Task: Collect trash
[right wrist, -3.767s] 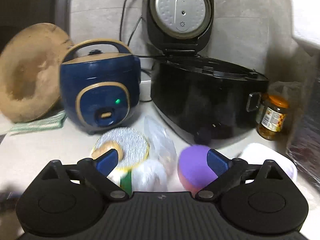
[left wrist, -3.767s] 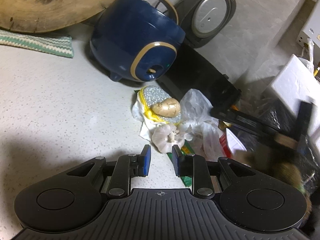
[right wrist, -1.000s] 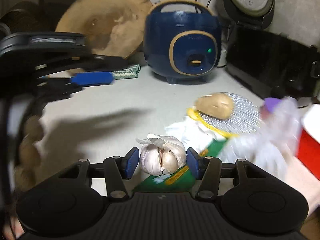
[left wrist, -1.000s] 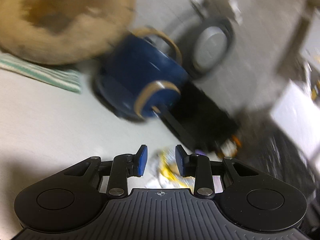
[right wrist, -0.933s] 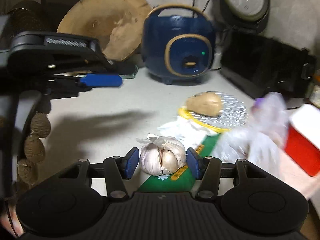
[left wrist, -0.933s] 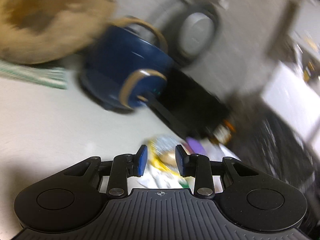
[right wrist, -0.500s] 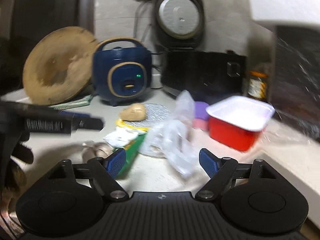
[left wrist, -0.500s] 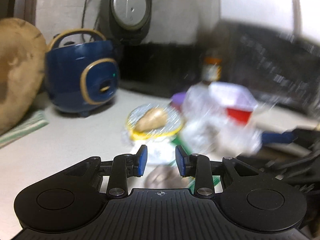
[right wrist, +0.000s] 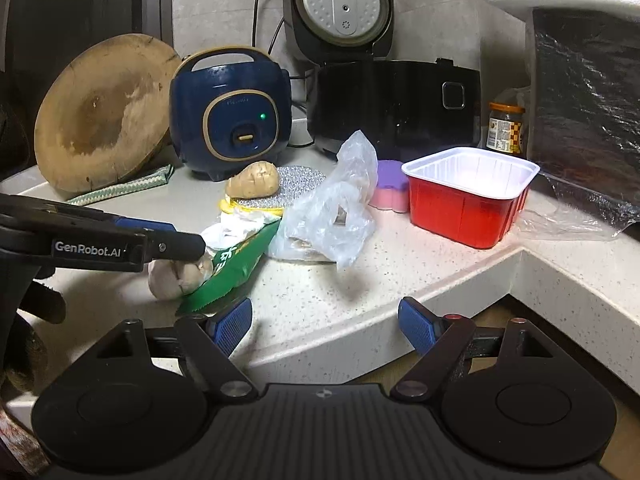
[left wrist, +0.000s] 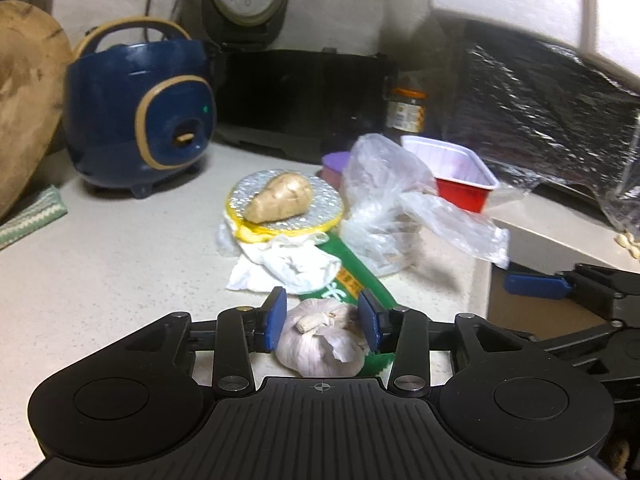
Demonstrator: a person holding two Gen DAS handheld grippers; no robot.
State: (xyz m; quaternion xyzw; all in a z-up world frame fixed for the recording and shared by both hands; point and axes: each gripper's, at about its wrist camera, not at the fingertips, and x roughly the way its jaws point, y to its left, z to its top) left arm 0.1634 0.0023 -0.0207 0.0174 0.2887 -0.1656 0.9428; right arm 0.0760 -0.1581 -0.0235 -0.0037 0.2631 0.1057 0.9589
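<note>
Garlic bulb (left wrist: pixel 320 340) sits between the left gripper (left wrist: pixel 322 320) fingers, not yet pinched; right gripper (right wrist: pixel 325 325), spread wide, waits at three o'clock.

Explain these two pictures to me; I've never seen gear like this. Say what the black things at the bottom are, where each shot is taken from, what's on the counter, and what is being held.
No robot arm here: a person holds a two-finger gripper in each hand, each carrying a fisheye camera that looks along its fingers. The left wrist view shows the left gripper with its blue pads on either side of a garlic bulb; whether they actually press it is unclear. The right wrist view shows the right gripper open and empty at the counter edge. On the counter lie a green wrapper, crumpled tissue, a clear plastic bag, a ginger piece on a silver scouring pad, and a red tray. Behind stand a blue rice cooker and a black cooker.
</note>
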